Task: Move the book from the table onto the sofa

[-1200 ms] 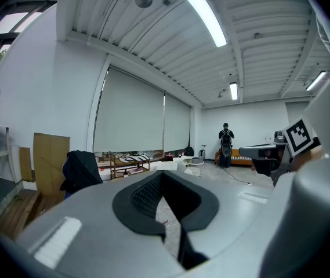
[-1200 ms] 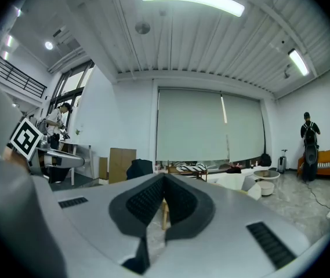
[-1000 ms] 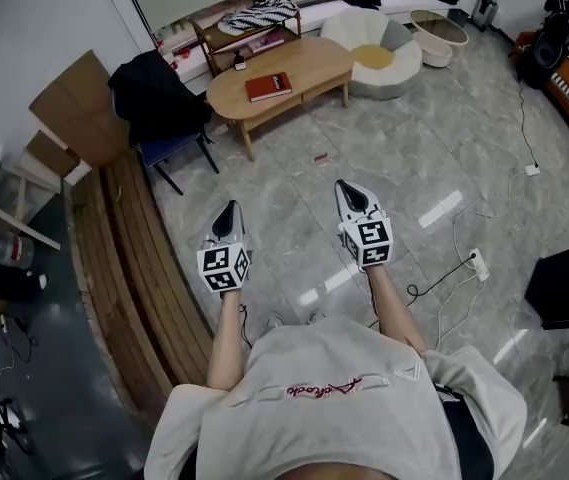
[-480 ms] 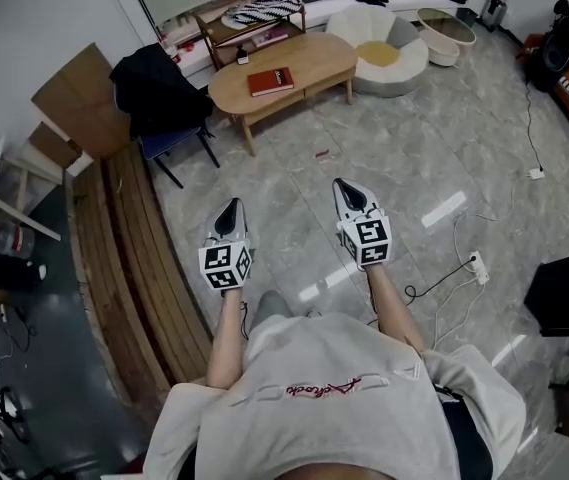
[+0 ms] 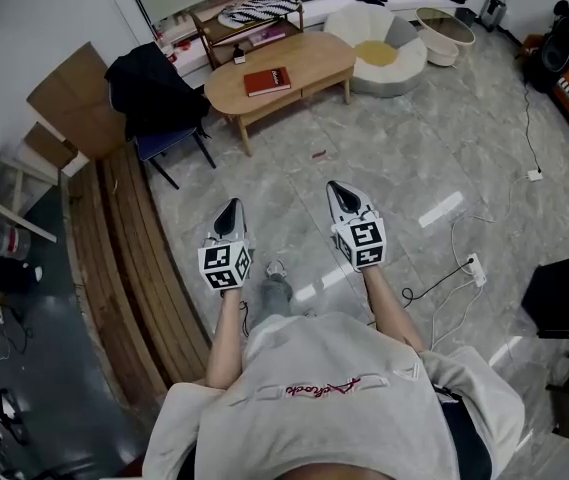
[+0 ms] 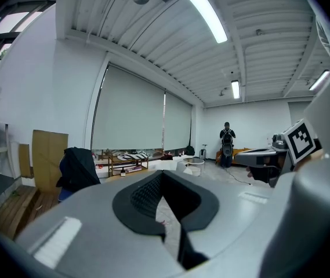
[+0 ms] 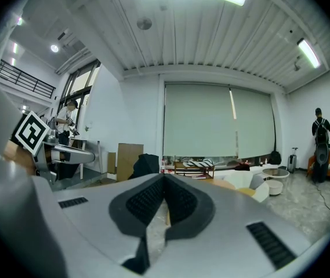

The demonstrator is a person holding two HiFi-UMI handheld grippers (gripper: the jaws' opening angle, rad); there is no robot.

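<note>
A step forward there: a grey trouser leg (image 5: 275, 293) has swung in between the grippers, and the room has slid a touch closer. Nearest us, the pale sweatshirt (image 5: 314, 388) carries red script across the chest, too small and slanted to read. The left gripper (image 5: 228, 211) and right gripper (image 5: 336, 190) ride out front, jaws pressed together, nothing in either. They're carried level, I'd say, simply because there's ground to cover. Their cubes show black-and-white square markers, no lettering. Across the grey marble-look floor (image 5: 414, 158), the red book (image 5: 267, 80) lies flat on the oval light-wood low table (image 5: 319, 53), well apart from both grippers. Beyond it sits the white rounded sofa with a yellow cushion (image 5: 356, 26).
</note>
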